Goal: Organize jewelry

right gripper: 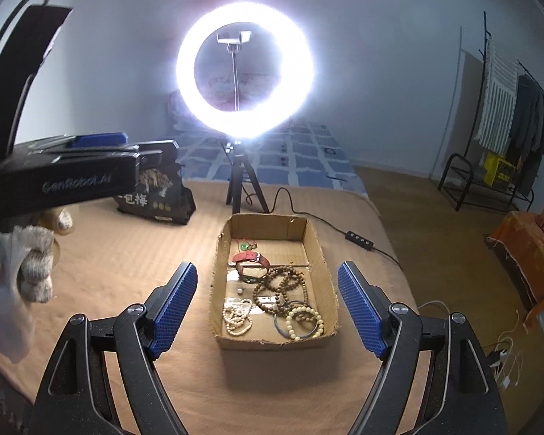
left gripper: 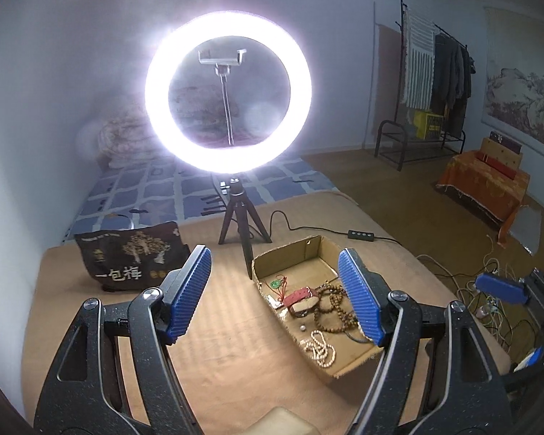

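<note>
Right now both grippers hover with their blue fingers spread wide, holding nothing. The right gripper (right gripper: 268, 310) sits just near of the cardboard box (right gripper: 328, 275) on the tan bed (right gripper: 127, 253). The left gripper (left gripper: 275, 295) hangs over the box's left side. Inside the box lie a red-strapped watch (right gripper: 252, 259), a green pendant (right gripper: 243, 245), brown wooden beads (right gripper: 281, 286), a white pearl strand (right gripper: 237, 317) and a cream bead bracelet (right gripper: 305, 322). A lit ring light (right gripper: 246, 69) stands on its tripod beyond the box, with a dark bag (right gripper: 156, 192) far left.

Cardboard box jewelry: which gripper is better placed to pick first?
Right. The right gripper is open and frames the cardboard box squarely; the left gripper sits off beside it, the box under its right finger.
</note>
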